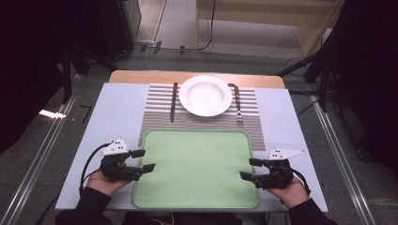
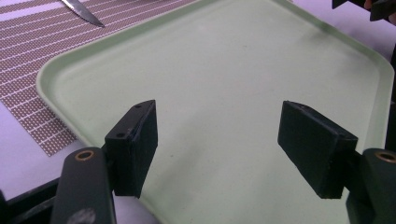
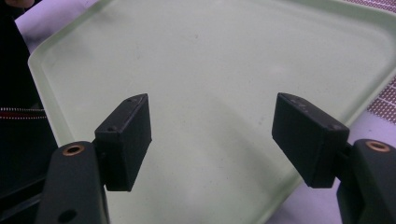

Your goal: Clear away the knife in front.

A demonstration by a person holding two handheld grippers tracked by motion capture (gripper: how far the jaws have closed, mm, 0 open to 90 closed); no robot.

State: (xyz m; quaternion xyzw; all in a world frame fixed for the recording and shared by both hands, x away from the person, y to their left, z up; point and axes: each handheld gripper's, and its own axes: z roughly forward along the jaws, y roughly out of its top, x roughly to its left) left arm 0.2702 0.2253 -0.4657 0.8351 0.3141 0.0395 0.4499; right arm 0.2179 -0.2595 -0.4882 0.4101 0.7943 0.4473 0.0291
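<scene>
- High view: the left gripper (image 1: 146,160) and the right gripper (image 1: 248,168) sit at opposite side edges of the green tray (image 1: 197,199), each pointing inward over its rim, jaws spread wide and holding nothing. The tray lies flat between them on the pale table (image 1: 117,108), its floor bare. Beyond both grippers, past the tray's far edge, a striped placemat (image 1: 157,124) carries a white plate (image 1: 205,95), with a knife (image 1: 173,102) on the left gripper's side of it and a fork (image 1: 237,103) on the right gripper's side.
- Left gripper view: the two black jaws stand far apart with nothing between them; the tray's rim passes just under them and its floor stretches ahead. The placemat lies off to the left beyond the tray corner, and a knife tip (image 2: 84,12) shows at the far top.
- Right gripper view: the jaws are likewise wide and empty, poised above the tray's near rim. Whether either pad touches the rim is hard to judge from this angle.
- Step in hand, as I read it: both grippers are lined up to take the tray by its two sides; no grip is made yet.
- The next move calls for lowering each gripper so one jaw goes under the rim and one over it, closing both together, and keeping the tray level.
</scene>
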